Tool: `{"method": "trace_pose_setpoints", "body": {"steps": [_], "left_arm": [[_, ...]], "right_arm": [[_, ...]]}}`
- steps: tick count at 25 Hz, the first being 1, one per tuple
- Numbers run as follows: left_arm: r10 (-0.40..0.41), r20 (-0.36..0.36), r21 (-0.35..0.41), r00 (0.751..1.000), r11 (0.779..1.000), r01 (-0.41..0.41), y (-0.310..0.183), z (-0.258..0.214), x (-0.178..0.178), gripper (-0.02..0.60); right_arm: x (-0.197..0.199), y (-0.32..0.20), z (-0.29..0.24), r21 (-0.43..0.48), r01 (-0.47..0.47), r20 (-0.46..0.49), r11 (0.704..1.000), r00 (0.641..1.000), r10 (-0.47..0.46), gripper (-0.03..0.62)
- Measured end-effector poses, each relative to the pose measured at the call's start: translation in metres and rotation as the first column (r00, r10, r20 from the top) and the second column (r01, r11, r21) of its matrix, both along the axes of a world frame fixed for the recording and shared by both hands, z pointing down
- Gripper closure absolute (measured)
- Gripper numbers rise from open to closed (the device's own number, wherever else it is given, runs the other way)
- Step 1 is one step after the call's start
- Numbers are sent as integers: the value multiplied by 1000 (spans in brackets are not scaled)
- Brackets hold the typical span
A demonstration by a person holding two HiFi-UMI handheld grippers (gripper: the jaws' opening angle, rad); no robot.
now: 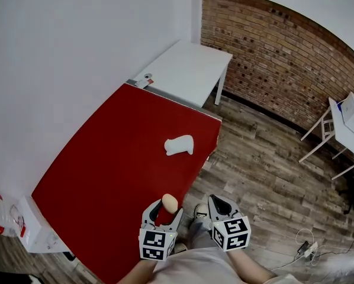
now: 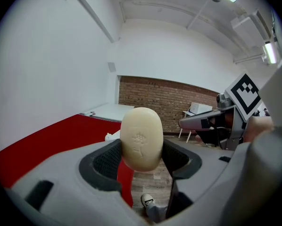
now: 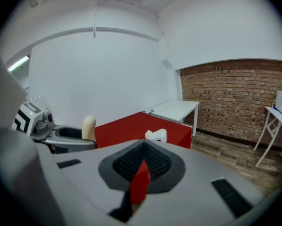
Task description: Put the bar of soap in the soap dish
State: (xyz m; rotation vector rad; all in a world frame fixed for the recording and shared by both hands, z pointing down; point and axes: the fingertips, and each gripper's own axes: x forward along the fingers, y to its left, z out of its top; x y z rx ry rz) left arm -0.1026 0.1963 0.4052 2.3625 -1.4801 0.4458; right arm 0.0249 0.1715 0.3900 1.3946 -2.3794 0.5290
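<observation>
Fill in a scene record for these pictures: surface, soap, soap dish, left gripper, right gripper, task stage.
surface: red table
bar of soap: pale, oval, held upright
soap dish: white, on the red table near its right edge in the head view, apart from the soap
left gripper: shut on the bar of soap
right gripper: jaws together, nothing held
task stage: soap not yet in the dish

Between the left gripper [image 1: 164,212], clamped on the bar of soap [image 1: 169,203] at the red table's [image 1: 106,164] near edge, and the white soap dish [image 1: 179,145] lies bare tabletop. The wall [image 1: 58,70] closes the table's left side, a white table [image 1: 189,70] butts its far end, and open floor [image 1: 266,170] lies to the right.
</observation>
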Motion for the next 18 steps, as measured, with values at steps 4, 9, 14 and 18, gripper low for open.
{"method": "trace_pose_setpoints", "body": {"steps": [4,9,14,18], "left_arm": [[-20,9,-6,1000,1000,20,-40,1,0,305],[-31,6,-4,1000,1000,31,-92,-1,15,305],[-57,13,6,998,998,57,-142,-8,25,307],[-97,27,8,995,995,97,-175,-9,23,307]], "right_arm": [[2,-43,-3,6,21,2,1000,1000,-21,589],[13,-98,-8,13,50,-1,999,999,-50,589],[27,-150,-12,13,72,3,997,997,-72,589],[35,-186,-14,17,93,8,996,996,-93,589]]}}
